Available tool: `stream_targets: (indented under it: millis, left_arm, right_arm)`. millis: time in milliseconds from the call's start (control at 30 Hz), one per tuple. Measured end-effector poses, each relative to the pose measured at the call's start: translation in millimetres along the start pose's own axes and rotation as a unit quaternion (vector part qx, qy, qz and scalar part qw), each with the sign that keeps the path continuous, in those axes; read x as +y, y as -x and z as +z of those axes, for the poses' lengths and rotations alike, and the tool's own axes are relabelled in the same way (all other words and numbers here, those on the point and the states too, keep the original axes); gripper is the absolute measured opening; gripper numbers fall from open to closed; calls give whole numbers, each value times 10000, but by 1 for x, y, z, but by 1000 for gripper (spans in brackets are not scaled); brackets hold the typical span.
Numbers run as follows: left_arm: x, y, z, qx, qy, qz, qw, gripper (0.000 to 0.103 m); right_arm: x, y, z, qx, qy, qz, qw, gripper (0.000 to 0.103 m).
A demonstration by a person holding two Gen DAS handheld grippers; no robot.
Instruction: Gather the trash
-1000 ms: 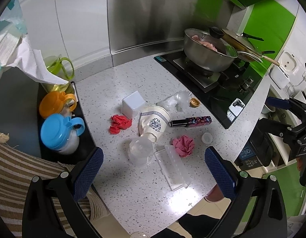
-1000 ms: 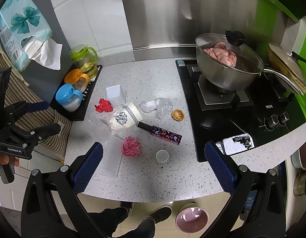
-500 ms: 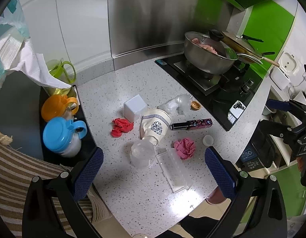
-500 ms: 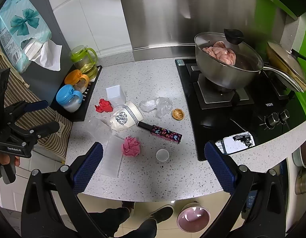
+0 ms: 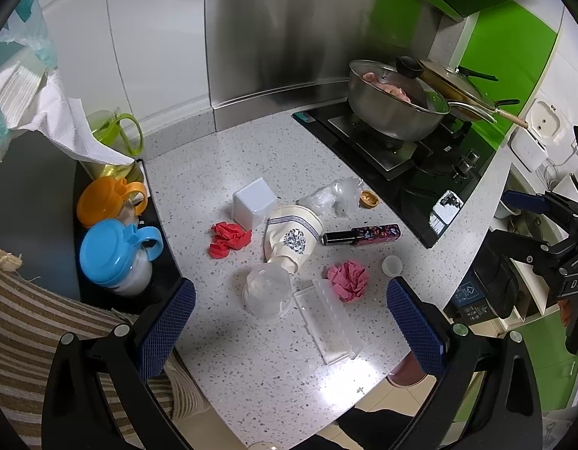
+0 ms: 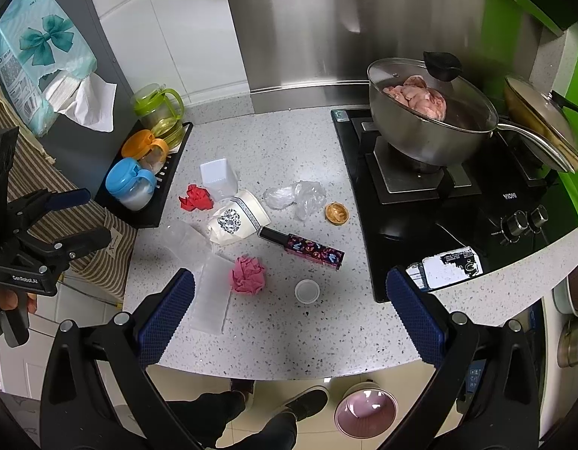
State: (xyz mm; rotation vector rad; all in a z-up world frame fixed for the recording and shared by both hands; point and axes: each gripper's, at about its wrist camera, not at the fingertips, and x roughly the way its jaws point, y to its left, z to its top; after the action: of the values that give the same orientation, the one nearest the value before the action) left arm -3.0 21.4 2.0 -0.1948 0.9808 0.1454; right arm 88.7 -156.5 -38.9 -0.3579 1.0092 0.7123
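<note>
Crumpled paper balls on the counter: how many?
2. Red ball beside the white box; pink ball near the counter's front edge, by the small cap. None visibly hidden.

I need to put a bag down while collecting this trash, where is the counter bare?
Bare counter lies toward the back, between the steel wall panel, the black rack and the stove. Another bare strip runs along the front edge, past the small white cap. The middle is crowded around the paper cup.

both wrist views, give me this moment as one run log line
phase: approach | left tongs: open, empty | right tongs: open, empty | trash: pink paper wad, paper cup, on counter, untouched
</note>
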Motion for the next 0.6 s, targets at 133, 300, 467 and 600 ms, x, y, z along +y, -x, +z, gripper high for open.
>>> stream_targets:
  millis: [133, 300, 467, 600]
  left_arm:
    - [-1, -1, -1, 13, -6, -1, 10000, 98]
    - [-4, -1, -3, 22, -12, -5, 10000, 98]
    - [-7, -5, -3, 68, -20, -26, 10000, 98]
    - [-9, -16, -3, 152, 7, -70, 9999, 98]
  right_arm:
    - [-1, 0, -1, -1, 2, 1, 10000, 100]
    - [-3, -1, -3, 8, 8, 1, 10000, 100]
    - [-3, -1, -4, 18, -3, -2, 10000, 100]
    - [-7, -3, -8, 76, -13, -10, 10000, 100]
